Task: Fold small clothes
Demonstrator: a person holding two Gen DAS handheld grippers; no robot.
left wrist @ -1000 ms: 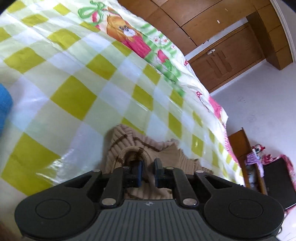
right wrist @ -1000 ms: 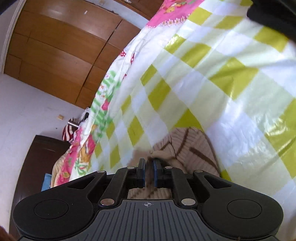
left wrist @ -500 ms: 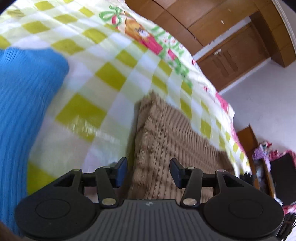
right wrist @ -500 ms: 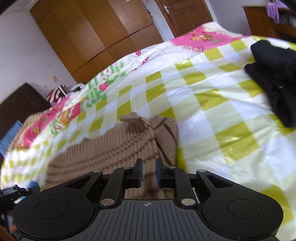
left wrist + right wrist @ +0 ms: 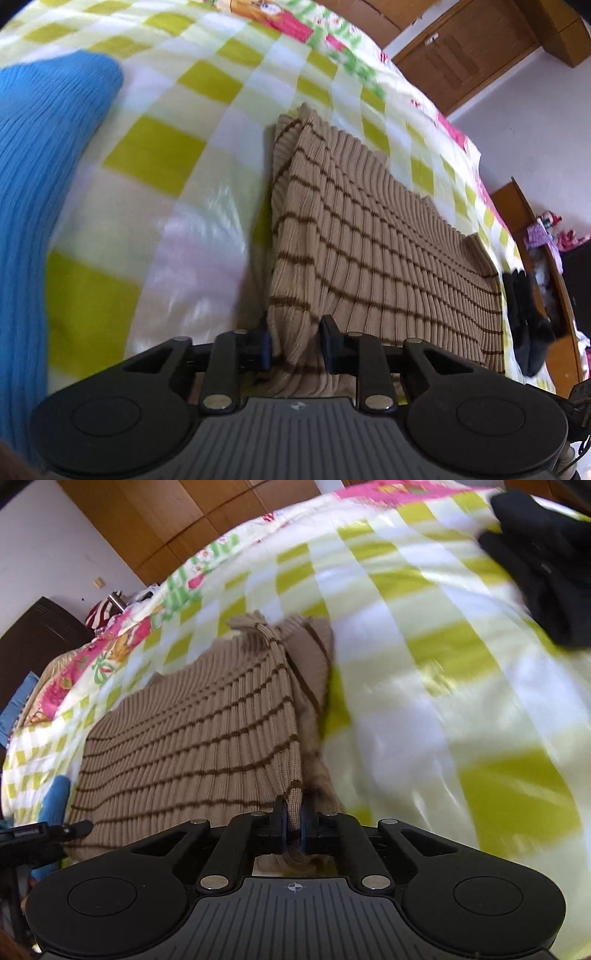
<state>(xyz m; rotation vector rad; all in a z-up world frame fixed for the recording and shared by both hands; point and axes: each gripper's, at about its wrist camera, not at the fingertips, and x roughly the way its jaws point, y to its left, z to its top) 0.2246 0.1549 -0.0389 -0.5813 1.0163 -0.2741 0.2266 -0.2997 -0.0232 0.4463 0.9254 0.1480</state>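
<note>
A beige ribbed sweater with thin brown stripes [image 5: 369, 240] lies flattened on the yellow-checked bed cover [image 5: 155, 155], with a sleeve folded under along its edge. My left gripper [image 5: 295, 345] is at the sweater's near corner. Its jaws are closing, and a thick fold of knit fills the gap and touches both pads. In the right wrist view the same sweater [image 5: 192, 738] stretches away to the left. My right gripper [image 5: 291, 827] is shut on its near edge, pinching a thin ridge of fabric. A tip of the other gripper shows at the far left there.
A blue knit garment [image 5: 44, 166] lies left of the sweater. A black garment [image 5: 546, 565] lies on the cover to the right. Wooden wardrobes [image 5: 461, 48] stand behind the bed, and a dark cabinet [image 5: 33, 638] stands beside it.
The sweater went from a bunched heap to lying spread flat. My left jaws opened wide and have come in again on the near corner. My right jaws parted slightly and are tight on the edge again.
</note>
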